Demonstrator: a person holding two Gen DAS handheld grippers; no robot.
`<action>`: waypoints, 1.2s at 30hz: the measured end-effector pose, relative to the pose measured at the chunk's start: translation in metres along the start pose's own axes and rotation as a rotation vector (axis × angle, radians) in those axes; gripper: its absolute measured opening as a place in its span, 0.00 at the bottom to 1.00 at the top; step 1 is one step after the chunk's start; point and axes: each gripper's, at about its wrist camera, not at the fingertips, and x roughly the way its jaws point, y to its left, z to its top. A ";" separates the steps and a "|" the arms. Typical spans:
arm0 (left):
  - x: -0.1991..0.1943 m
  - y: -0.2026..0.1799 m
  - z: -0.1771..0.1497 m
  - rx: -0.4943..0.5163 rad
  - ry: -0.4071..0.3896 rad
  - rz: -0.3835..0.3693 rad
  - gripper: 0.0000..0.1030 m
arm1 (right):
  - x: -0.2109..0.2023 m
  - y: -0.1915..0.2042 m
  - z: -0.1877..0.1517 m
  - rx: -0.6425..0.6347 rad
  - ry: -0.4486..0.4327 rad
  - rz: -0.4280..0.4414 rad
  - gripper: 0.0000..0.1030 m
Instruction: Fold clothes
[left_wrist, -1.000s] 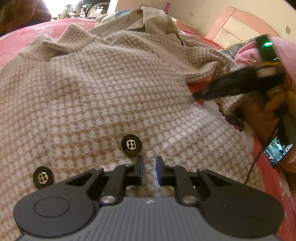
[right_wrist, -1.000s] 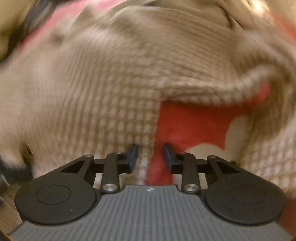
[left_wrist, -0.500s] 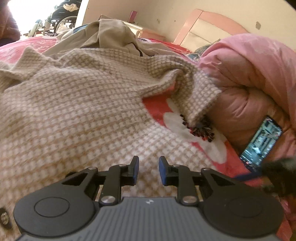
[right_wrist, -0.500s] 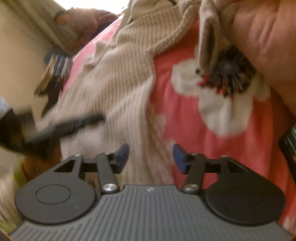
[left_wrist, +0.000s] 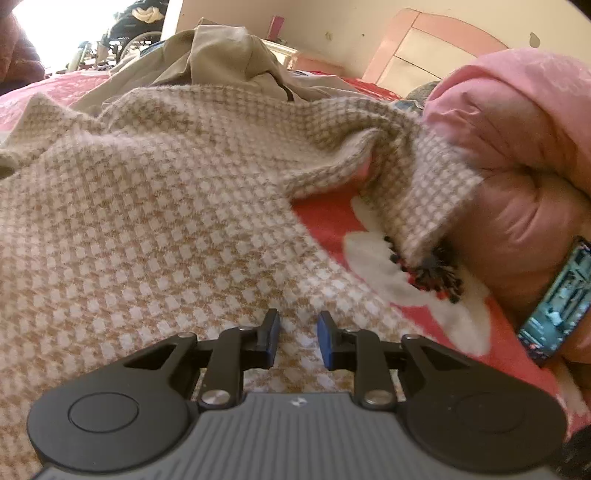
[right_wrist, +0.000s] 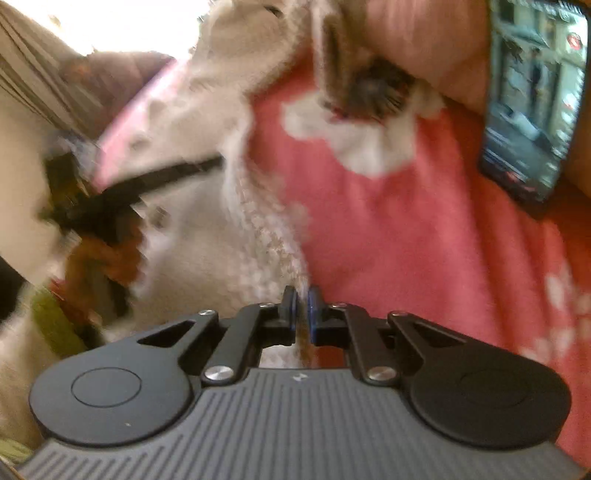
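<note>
A red bedspread printed with white flowers (left_wrist: 373, 254) covers the bed, with a puffy pink quilt (left_wrist: 517, 147) heaped beside it. Behind stand a cream wall (left_wrist: 351, 18) and a pink-framed wooden headboard (left_wrist: 436, 40). Bright daylight (left_wrist: 74, 26) floods in from the far corner.

Left gripper (left_wrist: 297, 338) jaws stand apart; right gripper (right_wrist: 300, 314) jaws nearly closed.
</note>
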 end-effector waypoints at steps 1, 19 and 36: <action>0.000 0.001 0.000 -0.002 -0.005 0.001 0.23 | 0.004 -0.006 -0.003 0.031 0.008 0.004 0.07; -0.045 0.015 -0.014 -0.016 -0.095 0.019 0.27 | -0.031 -0.006 -0.012 -0.159 -0.035 -0.109 0.08; -0.106 -0.010 -0.104 -0.001 0.059 -0.009 0.27 | 0.046 0.078 0.028 -0.537 -0.097 -0.055 0.08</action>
